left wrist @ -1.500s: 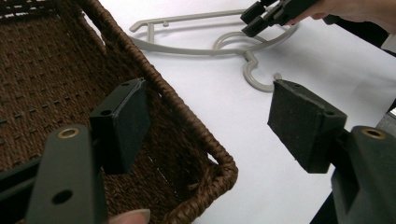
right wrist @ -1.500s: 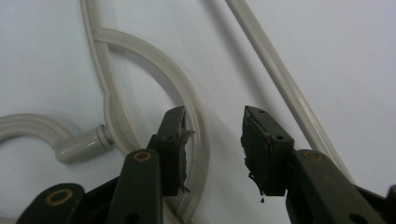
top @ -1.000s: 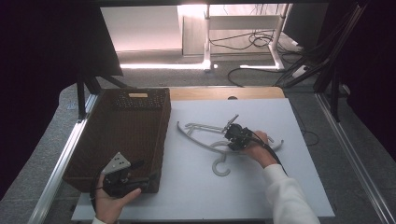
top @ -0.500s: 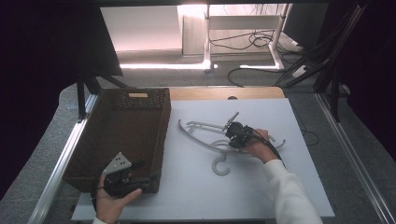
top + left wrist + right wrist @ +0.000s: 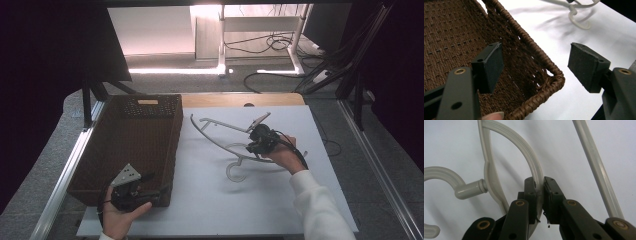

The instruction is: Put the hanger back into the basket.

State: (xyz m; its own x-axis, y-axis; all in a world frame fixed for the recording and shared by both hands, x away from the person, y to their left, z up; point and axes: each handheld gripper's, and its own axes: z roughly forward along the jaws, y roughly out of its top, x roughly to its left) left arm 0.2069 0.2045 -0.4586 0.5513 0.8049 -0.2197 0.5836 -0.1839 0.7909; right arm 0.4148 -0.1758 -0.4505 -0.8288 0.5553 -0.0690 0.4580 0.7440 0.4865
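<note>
right gripper [image 5: 539, 185]: jaws clamped on the curved arm of the hanger [image 5: 227, 136], just beside the neck; they were closing within the last second and now pinch the plastic with no gap.
left gripper [image 5: 536, 66]: jaws wide apart, holding nothing; they straddle the near corner of the basket [image 5: 541, 57] without touching it.
hanger place: on the white table [image 5: 210, 200], right of the basket and well apart from it; hook end [image 5: 234, 172] points toward the person, the far arm looks tilted up off the sheet.
basket: brown wicker, nothing visible inside it, at the table's left.
step: judged as lifting the hanger to carry it toward the basket.
how to do it well: keep the pinch firm, since the arm is thin and smooth and could swivel between the pads; raise it until the hook clears the sheet before moving left; keep the long bar level so it clears the basket rim; the left gripper could steady the basket corner.
change vs earlier: right hand and hanger have come up a little and the hanger's far end has tipped higher; left hand and basket are where they were.
</note>
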